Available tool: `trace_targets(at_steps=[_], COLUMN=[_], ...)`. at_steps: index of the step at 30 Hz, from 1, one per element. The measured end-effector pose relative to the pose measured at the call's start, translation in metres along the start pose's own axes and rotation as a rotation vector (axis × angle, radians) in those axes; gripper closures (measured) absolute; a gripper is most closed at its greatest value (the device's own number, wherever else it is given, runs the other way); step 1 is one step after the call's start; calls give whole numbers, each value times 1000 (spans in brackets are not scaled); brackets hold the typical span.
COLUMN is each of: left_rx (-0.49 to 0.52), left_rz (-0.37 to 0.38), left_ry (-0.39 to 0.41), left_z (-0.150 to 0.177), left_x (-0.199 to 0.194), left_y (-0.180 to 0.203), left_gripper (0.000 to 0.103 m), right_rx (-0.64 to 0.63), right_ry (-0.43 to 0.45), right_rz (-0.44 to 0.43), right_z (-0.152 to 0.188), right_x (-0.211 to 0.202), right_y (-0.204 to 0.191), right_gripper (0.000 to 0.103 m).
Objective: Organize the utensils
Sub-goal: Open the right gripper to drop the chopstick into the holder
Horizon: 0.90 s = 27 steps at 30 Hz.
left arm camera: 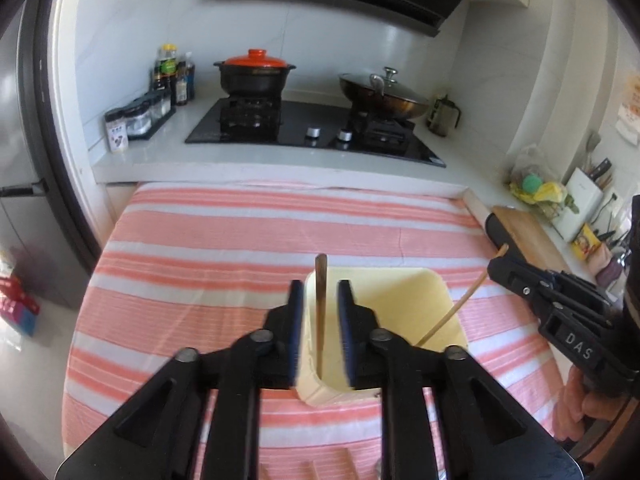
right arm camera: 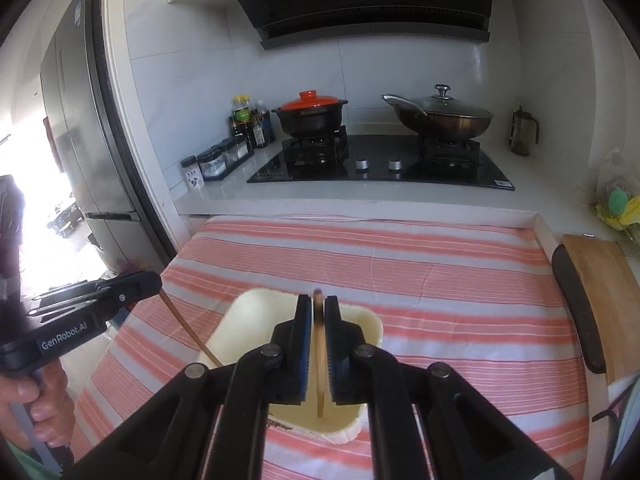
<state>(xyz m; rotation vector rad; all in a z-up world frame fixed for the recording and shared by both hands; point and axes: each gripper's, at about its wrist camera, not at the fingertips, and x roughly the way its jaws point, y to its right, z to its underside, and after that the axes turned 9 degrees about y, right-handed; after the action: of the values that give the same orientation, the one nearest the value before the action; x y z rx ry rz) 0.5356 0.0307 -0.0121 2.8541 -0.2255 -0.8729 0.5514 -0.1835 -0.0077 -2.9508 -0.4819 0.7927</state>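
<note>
Chopstick (left arm camera: 320,316) upright between left gripper's (left arm camera: 320,332) parted pads (left arm camera: 297,328) — untouched.

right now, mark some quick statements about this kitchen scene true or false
1. The left hand-held gripper has its jaws clear of the chopstick between them. True.
2. The container is blue. False: it is pale yellow.
3. The clay pot has an orange-red lid. True.
4. The cloth is plain white. False: it has pink and white stripes.
5. The wok is uncovered. False: a glass lid sits on it.
</note>
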Motion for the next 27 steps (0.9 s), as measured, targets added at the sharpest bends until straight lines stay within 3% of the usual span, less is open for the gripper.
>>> trace_targets(at_steps=[1, 2, 3, 4, 9, 14, 19, 22, 27], left_rx=[-9, -13, -11, 0, 74, 101, 78, 136, 156], left_rz=[-4, -12, -22, -26, -24, 8, 22, 20, -19], left_ry=[14, 42, 74, 98, 162, 147, 81, 34, 9], left_z=[3, 5, 7, 9, 34, 91, 165, 207, 265], left_x=[-5, -14, -24, -34, -86, -132, -163, -180, -207], left_y=[-2, -4, -6, -6, -3, -2, -3, 7, 20], left_gripper=[46, 29, 22, 21, 5, 3, 3, 3, 0], right_rx=[-2, 3, 9, 10, -7, -63, -105, -108, -30], right_ry=[9, 31, 61, 89, 161, 195, 211, 199, 180], right_rz=[4, 0, -1, 8, 28, 47, 91, 127, 190], right_z=[1, 0, 0, -3, -2, 30, 91, 134, 208], right_x=[-3, -10, -20, -28, -82, -147, -206, -230, -267], right_y=[-1, -1, 0, 0, -1, -10, -20, -26, -26], right_gripper=[73, 63, 49, 47, 47, 44, 42, 42, 42])
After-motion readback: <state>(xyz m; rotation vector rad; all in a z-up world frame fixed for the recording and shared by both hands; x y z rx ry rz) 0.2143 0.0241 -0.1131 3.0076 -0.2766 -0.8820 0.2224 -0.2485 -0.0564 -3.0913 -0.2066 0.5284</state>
